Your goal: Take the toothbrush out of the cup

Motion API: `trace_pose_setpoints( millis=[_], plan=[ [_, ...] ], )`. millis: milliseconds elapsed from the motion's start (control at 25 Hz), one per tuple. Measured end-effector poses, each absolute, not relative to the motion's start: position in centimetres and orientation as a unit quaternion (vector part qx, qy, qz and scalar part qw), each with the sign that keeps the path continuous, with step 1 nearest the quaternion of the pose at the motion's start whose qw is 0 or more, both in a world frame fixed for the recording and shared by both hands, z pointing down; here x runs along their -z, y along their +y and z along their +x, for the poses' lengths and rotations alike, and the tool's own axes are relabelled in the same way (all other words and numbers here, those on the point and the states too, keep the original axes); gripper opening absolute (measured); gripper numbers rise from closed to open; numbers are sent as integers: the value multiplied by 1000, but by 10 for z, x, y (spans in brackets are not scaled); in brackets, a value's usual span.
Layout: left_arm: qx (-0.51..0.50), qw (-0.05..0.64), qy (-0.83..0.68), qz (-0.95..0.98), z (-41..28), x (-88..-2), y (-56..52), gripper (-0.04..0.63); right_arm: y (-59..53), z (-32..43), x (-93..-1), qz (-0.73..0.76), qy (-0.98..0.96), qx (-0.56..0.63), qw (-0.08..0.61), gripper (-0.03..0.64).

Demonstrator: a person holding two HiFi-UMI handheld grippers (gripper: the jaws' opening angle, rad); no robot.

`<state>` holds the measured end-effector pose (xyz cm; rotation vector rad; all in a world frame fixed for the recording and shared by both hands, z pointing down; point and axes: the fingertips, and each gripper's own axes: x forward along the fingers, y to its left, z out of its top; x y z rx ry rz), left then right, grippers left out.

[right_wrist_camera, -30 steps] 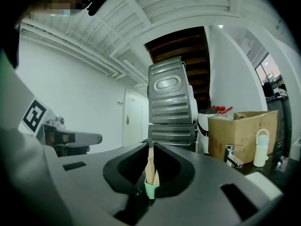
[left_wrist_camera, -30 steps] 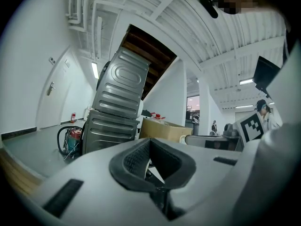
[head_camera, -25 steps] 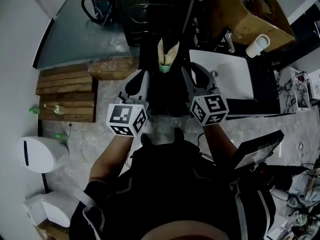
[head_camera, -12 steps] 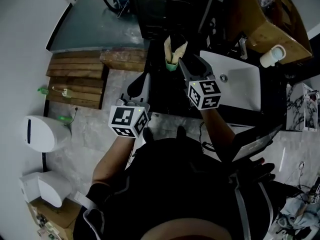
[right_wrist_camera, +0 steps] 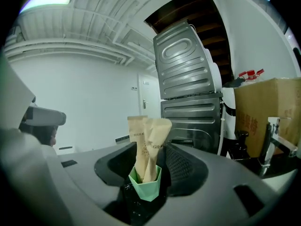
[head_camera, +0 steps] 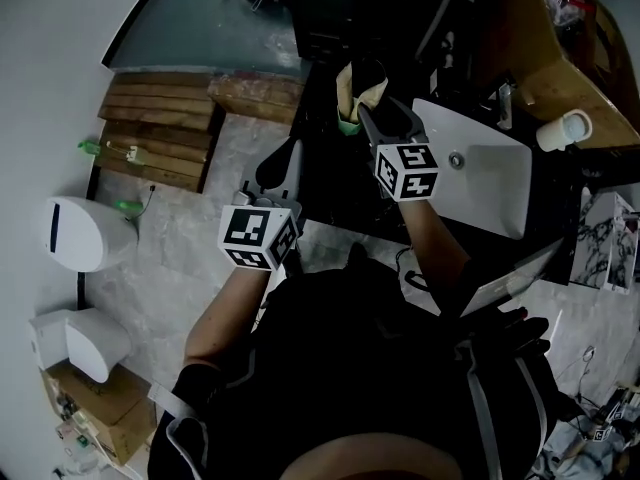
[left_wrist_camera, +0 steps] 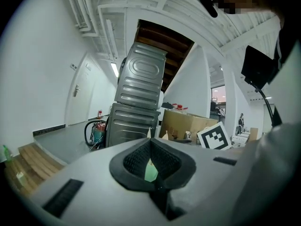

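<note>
2 toothbrushes (right_wrist_camera: 149, 142) in tan paper sleeves stand upright in a small green cup (right_wrist_camera: 146, 188), their tops fanning slightly apart above its rim. The cup sits on the dark counter (head_camera: 335, 203), to the left of a white sink (head_camera: 490, 183). The right tongs (right_wrist_camera: 149, 169) are level with the cup and have just been opening; their jaws now stand wide, 1 on either side of the cup, and neither pad presses on it. The left tongs (left_wrist_camera: 150, 141) hang back nearer the person, jaws fully together with nothing in them, and a sliver of the green cup shows through the gap behind their tips. A tall grey machine (right_wrist_camera: 188, 79) rises behind the cup.
</note>
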<state>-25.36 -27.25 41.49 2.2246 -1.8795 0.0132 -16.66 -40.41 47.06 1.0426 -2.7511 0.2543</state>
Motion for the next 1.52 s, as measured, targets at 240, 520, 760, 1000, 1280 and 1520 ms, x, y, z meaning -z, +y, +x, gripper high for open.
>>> trace_pose_setpoints(
  millis=[240,520,760,1000,1280,1520],
  plan=[
    [-11,124,-651,748,-251,-430,-277,3,-414,-177,-490,332,-932,-95,107,190],
    [-14,136,-663,736,-249,-445,-277,3,-423,-180,-508,326,-932,-107,115,188],
    [-17,144,-663,734,-248,-452,-276,3,-422,-181,-509,328,-932,-110,109,69],
    [-21,124,-658,743,-246,-438,-273,3,-417,-183,-498,326,-934,-114,94,52],
    [-14,114,-645,755,-256,-422,-271,3,-411,-183,-470,344,-931,-94,76,51],
    [-12,88,-619,781,-254,-403,-271,3,-401,-178,-439,362,-927,-75,57,49]
  ],
)
